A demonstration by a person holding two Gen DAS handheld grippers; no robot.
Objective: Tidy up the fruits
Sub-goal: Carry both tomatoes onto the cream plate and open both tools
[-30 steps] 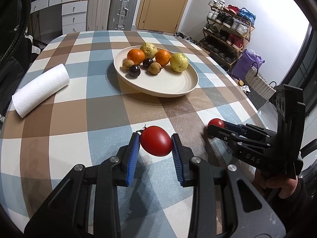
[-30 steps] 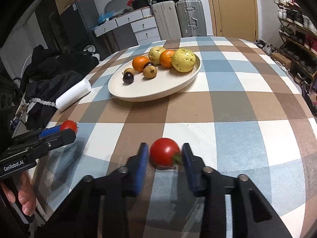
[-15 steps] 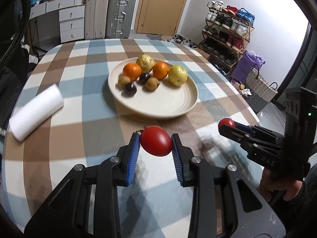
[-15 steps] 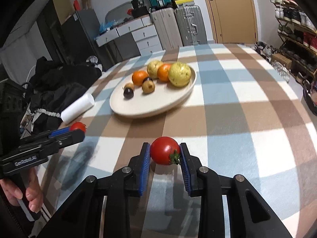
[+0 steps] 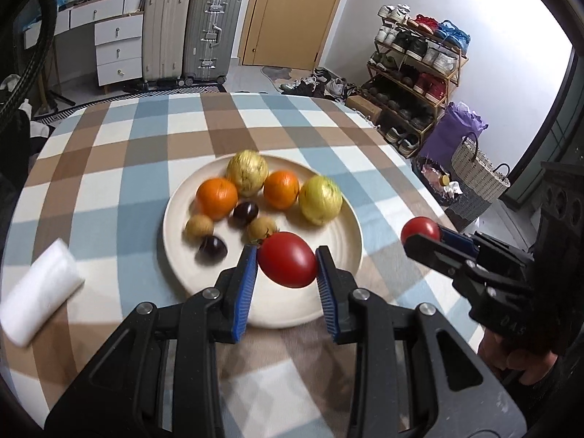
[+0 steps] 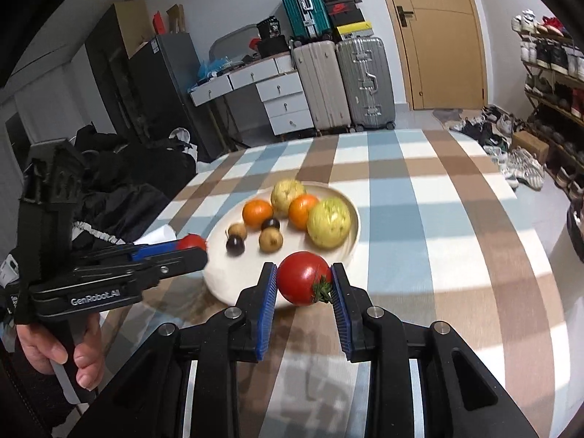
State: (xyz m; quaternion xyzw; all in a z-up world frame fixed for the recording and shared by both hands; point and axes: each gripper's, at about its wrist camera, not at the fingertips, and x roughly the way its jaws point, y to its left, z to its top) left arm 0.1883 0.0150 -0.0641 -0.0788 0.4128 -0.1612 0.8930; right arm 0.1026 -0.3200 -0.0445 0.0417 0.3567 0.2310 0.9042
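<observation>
My left gripper [image 5: 286, 261] is shut on a red tomato [image 5: 288, 258] and holds it above the near rim of the cream plate [image 5: 343, 284]. My right gripper [image 6: 303, 279] is shut on a second red tomato [image 6: 303, 277] with a green stem, above the plate's [image 6: 219, 281] near edge. The plate holds two oranges [image 5: 217, 198], two yellow-green fruits [image 5: 320, 200], two small brown fruits and two dark ones. The right gripper also shows in the left wrist view [image 5: 419, 233], and the left gripper in the right wrist view [image 6: 191, 246].
A checked cloth [image 5: 109, 168] covers the round table. A white paper roll [image 5: 40, 295] lies at its left side. Suitcases, drawers, a door and a shoe rack [image 5: 416, 73] stand beyond the table. Dark bags [image 6: 138, 182] sit beside its left edge.
Both grippers have lifted their tomatoes off the table and carried them forward to the plate's near rim. The right gripper closed on its tomato early in this span.
</observation>
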